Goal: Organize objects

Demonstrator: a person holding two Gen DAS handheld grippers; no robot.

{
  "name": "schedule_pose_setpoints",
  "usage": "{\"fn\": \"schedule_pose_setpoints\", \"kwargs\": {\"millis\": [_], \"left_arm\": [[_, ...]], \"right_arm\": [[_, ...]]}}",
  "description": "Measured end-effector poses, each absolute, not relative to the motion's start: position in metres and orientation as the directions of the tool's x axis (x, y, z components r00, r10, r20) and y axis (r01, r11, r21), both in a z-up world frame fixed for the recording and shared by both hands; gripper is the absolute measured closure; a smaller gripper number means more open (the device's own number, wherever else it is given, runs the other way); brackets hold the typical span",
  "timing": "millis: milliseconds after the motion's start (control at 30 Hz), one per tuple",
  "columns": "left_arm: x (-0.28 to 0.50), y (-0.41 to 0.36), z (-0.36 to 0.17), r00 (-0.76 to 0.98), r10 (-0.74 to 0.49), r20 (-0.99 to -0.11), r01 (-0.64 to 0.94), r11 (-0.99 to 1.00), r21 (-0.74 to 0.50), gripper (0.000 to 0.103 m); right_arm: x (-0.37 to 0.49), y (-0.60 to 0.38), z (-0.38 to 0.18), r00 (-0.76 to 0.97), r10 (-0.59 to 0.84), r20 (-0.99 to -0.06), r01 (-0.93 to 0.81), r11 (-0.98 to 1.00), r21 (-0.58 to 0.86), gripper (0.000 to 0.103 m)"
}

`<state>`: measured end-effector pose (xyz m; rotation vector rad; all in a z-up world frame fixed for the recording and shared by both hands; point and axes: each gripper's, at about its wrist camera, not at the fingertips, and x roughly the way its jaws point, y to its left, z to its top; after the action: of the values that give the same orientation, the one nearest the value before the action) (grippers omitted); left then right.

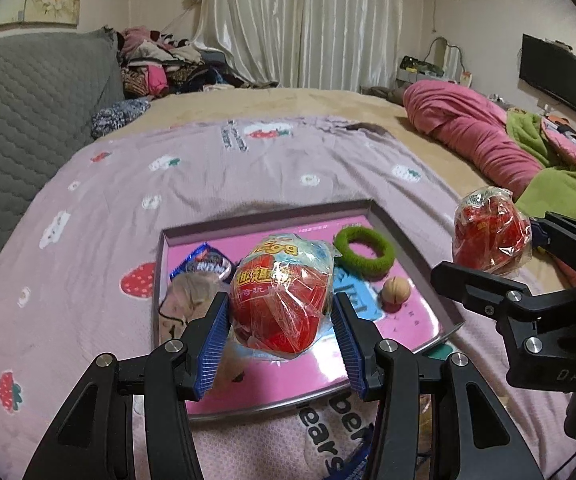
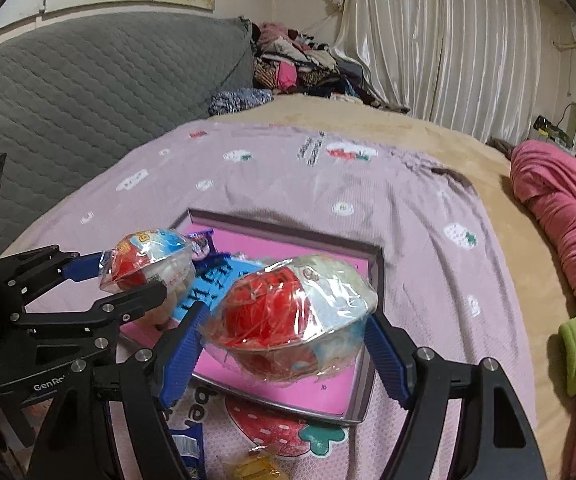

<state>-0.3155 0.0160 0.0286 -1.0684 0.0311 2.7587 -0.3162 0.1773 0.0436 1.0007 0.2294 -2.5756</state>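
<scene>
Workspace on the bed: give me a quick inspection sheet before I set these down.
Surface: lilac strawberry-print blanket over the bed.
Job's things: shallow pink tray holding a green ring, a walnut-like ball, a blue snack packet and a beige cloth item; two wrapped red toy eggs, both in the air.
Clutter: snack packet and yellow wrapped item on the blanket beside the tray.
Grippers: left claw shut on one wrapped egg; right claw shut on the other egg.
Cables: nothing seen near the tray.
Surroundings: grey headboard, clothes pile, pink quilt, curtains.
</scene>
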Motion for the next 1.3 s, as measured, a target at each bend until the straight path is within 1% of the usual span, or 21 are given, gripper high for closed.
{"fn": "schedule_pose_setpoints", "kwargs": {"millis": [333, 667, 900, 1300], "left_arm": [[-0.322, 0.014, -0.014, -0.696, 0.161, -0.699, -0.169, -0.984, -0.059, 0.05], [-0.327, 0.014, -0.044, -0.672, 0.164, -0.722, -0.171, -0.983, -0.064, 0.05], [-0.329, 0.013, -0.049, -0.667, 0.174, -0.724, -0.177, -0.982, -0.073, 0.05], [-0.33, 0.019, -0.061, -0.655, 0.162, -0.738, -0.18, -0.982, -0.055, 0.05]], "right_arm": [[-0.328, 0.179, -0.006, -0.632, -0.25, -0.734, 0.377, -0.926, -0.008, 0.027], [-0.34, 0.181, -0.036, -0.599, -0.217, -0.771, 0.357, -0.934, -0.015, 0.027], [-0.346, 0.182, -0.048, -0.585, -0.202, -0.785, 0.351, -0.936, -0.02, 0.027], [-0.353, 0.18, -0.061, -0.559, -0.189, -0.808, 0.344, -0.939, -0.019, 0.027]]}}
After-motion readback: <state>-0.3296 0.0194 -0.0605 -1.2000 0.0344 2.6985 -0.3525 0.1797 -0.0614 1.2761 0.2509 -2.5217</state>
